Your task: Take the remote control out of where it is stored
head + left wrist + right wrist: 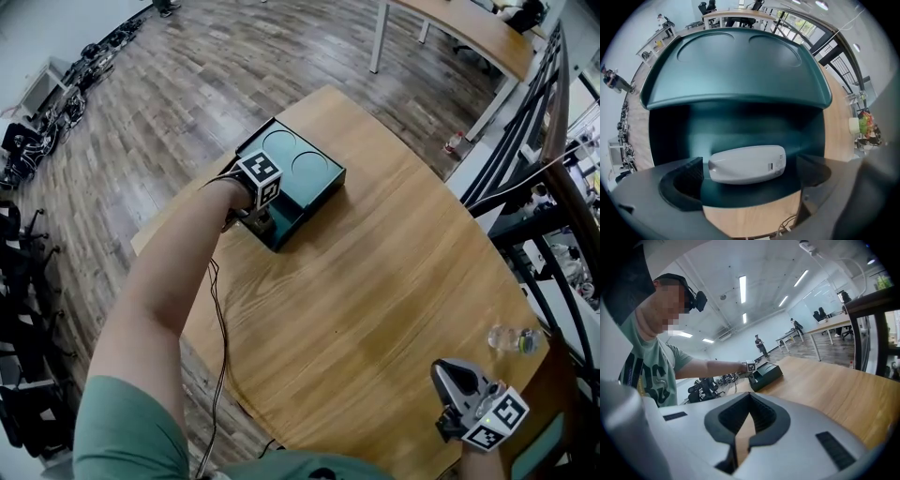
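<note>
A white remote control (747, 164) lies across the low open compartment of a dark teal storage box (302, 178) with two round recesses on its top. My left gripper (749, 172) points steeply down into that compartment at the box's near side (261, 223). Its jaws stand wide open, one on each side of the remote, and the pads (689, 176) do not press on it. My right gripper (742, 439) hovers low over the table's near right corner (459, 386), shut and empty. It looks toward the box (765, 375).
The box stands near the far left edge of a rounded wooden table (375, 281). A small clear water bottle (511, 338) lies at the table's right edge beside a dark railing (534, 122). A cable (220, 347) trails from the left gripper over the near edge.
</note>
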Motion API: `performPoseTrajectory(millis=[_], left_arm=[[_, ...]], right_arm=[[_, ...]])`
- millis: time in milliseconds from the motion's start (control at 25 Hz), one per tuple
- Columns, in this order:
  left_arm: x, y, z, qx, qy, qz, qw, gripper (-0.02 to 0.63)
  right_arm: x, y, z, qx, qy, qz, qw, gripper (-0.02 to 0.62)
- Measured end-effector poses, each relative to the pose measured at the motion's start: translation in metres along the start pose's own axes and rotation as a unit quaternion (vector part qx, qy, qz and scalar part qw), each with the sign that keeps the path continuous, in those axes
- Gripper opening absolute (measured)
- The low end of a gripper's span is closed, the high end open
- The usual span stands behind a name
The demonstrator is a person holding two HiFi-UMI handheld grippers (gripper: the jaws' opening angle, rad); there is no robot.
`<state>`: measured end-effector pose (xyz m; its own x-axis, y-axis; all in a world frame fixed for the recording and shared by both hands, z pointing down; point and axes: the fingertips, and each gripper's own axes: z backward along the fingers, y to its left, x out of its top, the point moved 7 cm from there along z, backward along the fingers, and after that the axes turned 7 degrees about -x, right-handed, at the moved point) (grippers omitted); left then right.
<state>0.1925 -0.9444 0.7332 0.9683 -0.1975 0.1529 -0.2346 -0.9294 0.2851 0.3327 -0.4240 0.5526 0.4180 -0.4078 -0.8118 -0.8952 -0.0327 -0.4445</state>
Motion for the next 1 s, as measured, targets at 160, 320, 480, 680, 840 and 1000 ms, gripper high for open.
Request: performPoseTrajectory(millis=[160, 320, 480, 680, 840, 1000], left_arm=[[-0.001, 0.009, -0.009, 0.03, 0.023, 0.004, 0.9993, 0.597], [-0.002, 0.013, -0.014, 0.02, 0.035, 0.003, 0.9992, 0.597], [-0.002, 0.018, -0.009, 0.029, 0.024, 0.004, 0.9993, 0.572], [-0.002, 0.019, -0.003, 0.008, -0.021, 0.017, 0.9996, 0.546], [0.002, 0.011, 0.014, 0.0, -0.071, 0.015, 0.9974, 0.543], [-0.006, 0.002, 0.039, 0.0, -0.095, 0.001, 0.9955, 0.543]], right_arm=[[0.003, 0.001, 0.005, -0.005, -0.007, -0.007, 1.0, 0.0], [0.004, 0.001, 0.008, -0.012, -0.012, -0.013, 1.0, 0.0], [0.006, 0.002, 0.007, -0.017, -0.021, -0.017, 0.999, 0.0], [0.006, 0.003, 0.01, -0.025, -0.028, -0.02, 0.999, 0.0], [0.009, 0.006, 0.016, -0.028, -0.034, -0.018, 0.999, 0.001], [0.011, 0.013, 0.019, -0.025, -0.043, -0.021, 0.999, 0.001]])
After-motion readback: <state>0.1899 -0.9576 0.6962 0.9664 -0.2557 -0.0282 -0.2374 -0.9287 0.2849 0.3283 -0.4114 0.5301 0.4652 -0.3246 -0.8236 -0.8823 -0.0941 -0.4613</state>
